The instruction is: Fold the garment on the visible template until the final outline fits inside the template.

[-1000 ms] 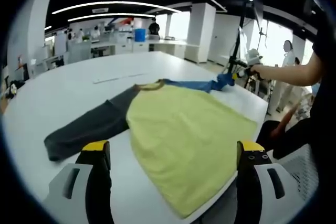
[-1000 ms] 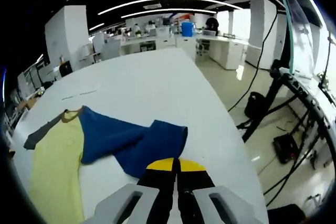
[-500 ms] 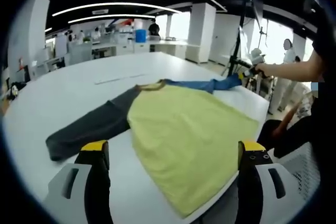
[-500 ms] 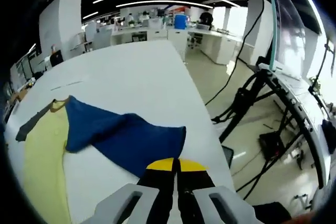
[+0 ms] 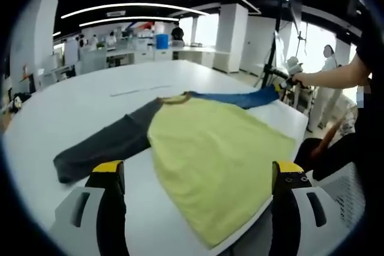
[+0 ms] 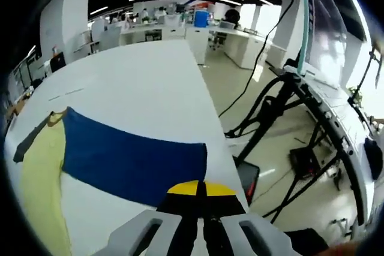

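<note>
Garment of soft yellow cloth, with one dark grey sleeve and one blue sleeve, lies flat on the white table in the left gripper view, beyond the left gripper, whose fingers stand wide apart and empty. In the right gripper view, the right gripper has its fingers pinched together on the cuff edge of the blue sleeve, drawn out straight near the table's edge; light and limp, the garment looks best taken by cuffs or hem.

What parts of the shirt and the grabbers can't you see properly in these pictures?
- Right gripper view: the blue sleeve's cuff edge disappears behind the right gripper, so the grip itself is hidden.
- Left gripper view: the yellow body's near hem runs to the table edge, partly behind the left gripper's jaw.
- Left gripper view: the thin strip on the table is too small to identify.
</note>
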Available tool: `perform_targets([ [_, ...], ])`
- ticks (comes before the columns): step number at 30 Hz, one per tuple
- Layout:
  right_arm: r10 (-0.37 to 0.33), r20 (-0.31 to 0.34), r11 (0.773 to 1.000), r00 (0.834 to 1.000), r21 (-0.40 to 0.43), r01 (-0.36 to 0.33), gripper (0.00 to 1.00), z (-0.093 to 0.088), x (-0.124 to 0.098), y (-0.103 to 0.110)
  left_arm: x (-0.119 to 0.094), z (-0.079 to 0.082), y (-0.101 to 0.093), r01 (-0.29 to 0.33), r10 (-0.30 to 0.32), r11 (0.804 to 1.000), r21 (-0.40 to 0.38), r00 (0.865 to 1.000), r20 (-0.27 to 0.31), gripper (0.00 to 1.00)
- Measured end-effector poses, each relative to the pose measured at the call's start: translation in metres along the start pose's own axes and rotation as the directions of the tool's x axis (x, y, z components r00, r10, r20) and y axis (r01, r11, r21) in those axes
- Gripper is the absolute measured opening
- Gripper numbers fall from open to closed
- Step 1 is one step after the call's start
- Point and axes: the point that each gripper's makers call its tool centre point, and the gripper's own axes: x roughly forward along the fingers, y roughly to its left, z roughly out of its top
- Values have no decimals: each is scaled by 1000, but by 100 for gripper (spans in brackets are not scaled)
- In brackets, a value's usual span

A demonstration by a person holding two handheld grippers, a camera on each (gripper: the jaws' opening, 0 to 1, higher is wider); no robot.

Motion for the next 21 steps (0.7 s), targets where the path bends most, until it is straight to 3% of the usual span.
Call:
perform_targets([
  [11,-46,-57,996,997,-81,41,0,-4,20,-19,-2,-2,1,-3,4,1000,24,1000,-15,99],
  [17,-45,-76,997,996,-67,40,0,-8,26,-23,-7,0,3,-14,14,1000,21,1000,-1,99],
  [21,-35,-72,999,997,-15,34,0,-10,26,-23,-10,1,3,-20,20,999,30,1000,-6,99],
])
